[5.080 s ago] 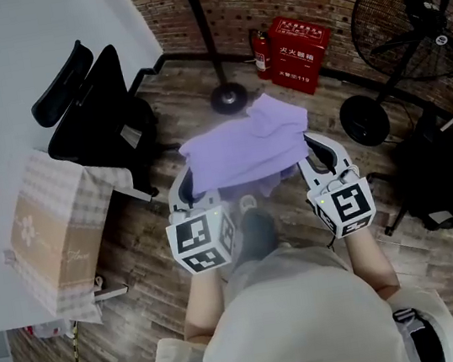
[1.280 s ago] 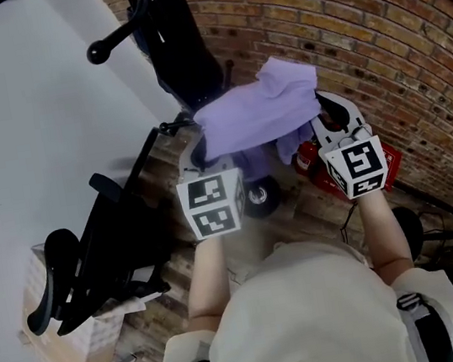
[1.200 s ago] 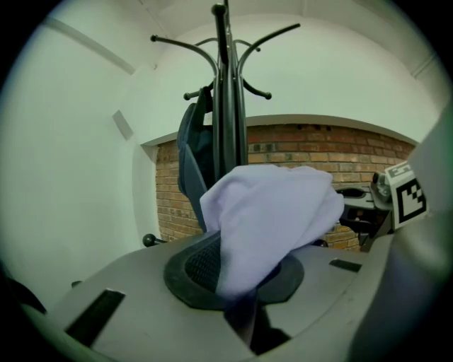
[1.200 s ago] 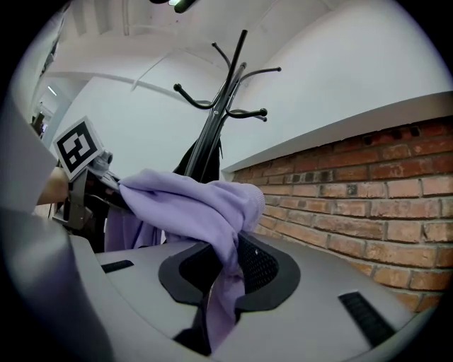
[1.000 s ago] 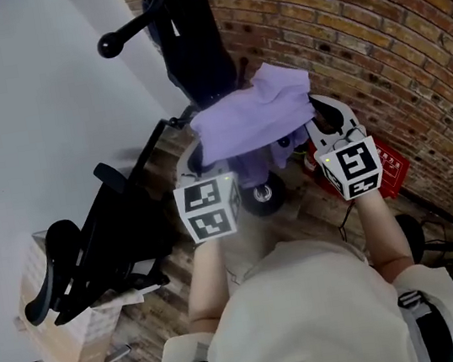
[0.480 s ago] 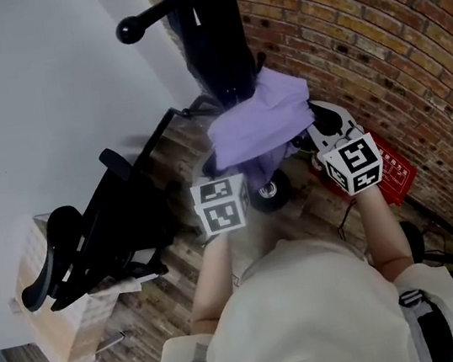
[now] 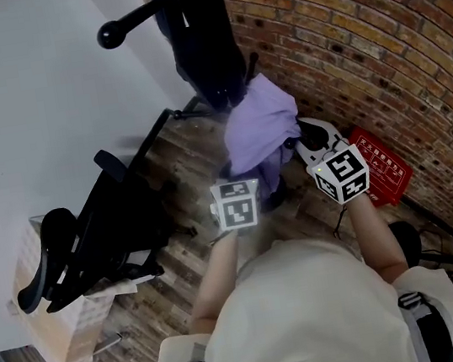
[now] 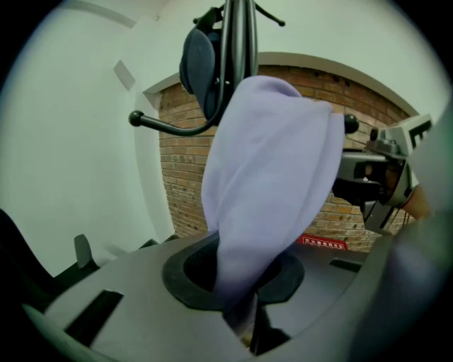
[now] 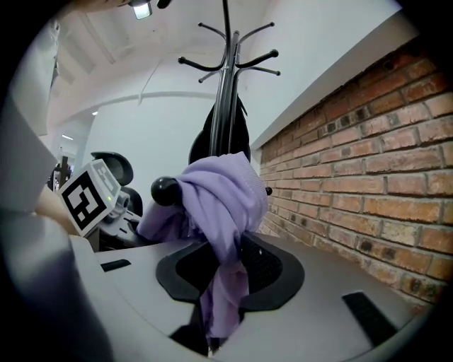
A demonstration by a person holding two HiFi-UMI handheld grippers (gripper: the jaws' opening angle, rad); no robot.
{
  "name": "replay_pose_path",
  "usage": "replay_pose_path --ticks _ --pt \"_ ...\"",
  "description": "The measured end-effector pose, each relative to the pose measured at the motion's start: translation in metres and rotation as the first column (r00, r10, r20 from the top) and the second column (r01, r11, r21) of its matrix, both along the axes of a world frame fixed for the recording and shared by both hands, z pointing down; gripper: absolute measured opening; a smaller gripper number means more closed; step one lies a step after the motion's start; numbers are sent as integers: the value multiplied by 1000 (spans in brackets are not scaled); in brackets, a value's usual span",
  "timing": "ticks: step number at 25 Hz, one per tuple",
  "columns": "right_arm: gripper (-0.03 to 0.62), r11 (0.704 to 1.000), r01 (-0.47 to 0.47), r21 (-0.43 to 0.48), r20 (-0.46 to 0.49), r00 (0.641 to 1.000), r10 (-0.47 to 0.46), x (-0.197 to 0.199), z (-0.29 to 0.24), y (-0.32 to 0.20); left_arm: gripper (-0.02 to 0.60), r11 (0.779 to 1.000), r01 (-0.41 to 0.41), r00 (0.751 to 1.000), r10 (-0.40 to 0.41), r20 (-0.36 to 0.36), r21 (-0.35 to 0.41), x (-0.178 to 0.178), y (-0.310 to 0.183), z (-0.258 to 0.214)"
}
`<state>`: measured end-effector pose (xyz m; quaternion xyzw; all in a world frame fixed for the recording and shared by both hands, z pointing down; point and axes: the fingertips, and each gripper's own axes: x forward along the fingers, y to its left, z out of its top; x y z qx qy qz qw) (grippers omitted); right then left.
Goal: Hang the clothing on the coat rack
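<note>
A purple garment (image 7: 260, 124) hangs bunched beside the black coat rack (image 7: 205, 43), which carries a dark coat. In the right gripper view the garment (image 9: 219, 198) drapes over a ball-tipped rack peg (image 9: 164, 189). The same peg's ball (image 8: 349, 124) pokes out past the cloth (image 8: 276, 177) in the left gripper view. My left gripper (image 8: 248, 332) is shut on the lower edge of the garment. My right gripper (image 9: 212, 339) has its jaws opening, and a strip of cloth still hangs between them. In the head view the left gripper (image 7: 243, 177) and the right gripper (image 7: 304, 134) sit just below the cloth.
A brick wall (image 7: 358, 44) runs close behind the rack on the right. A red box (image 7: 382, 164) stands on the floor at its foot. A black office chair (image 7: 91, 240) and a cardboard box (image 7: 49, 323) stand to the left by the white wall.
Both grippers carried the garment up to the rack. The cloth, spread wide before, now hangs bunched over a peg. The left gripper moved right, toward the right one.
</note>
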<state>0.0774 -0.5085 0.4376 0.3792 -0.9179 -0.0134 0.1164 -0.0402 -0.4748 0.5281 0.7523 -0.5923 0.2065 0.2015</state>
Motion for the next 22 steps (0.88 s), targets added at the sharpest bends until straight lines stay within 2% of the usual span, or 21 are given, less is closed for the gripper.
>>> replay_pose_path --ticks 11,17,22 --pt "81 998 29 -51 60 998 -26 -17 22 23 44 994 -109 994 109 6 -32 49 -1 20" --pt "89 998 3 -57 22 1000 -2 -8 30 33 58 995 -91 995 92 43 -26 51 2 22" --pt "94 996 -18 -84 25 999 20 1 35 46 133 998 -55 998 56 23 -18 41 15 20"
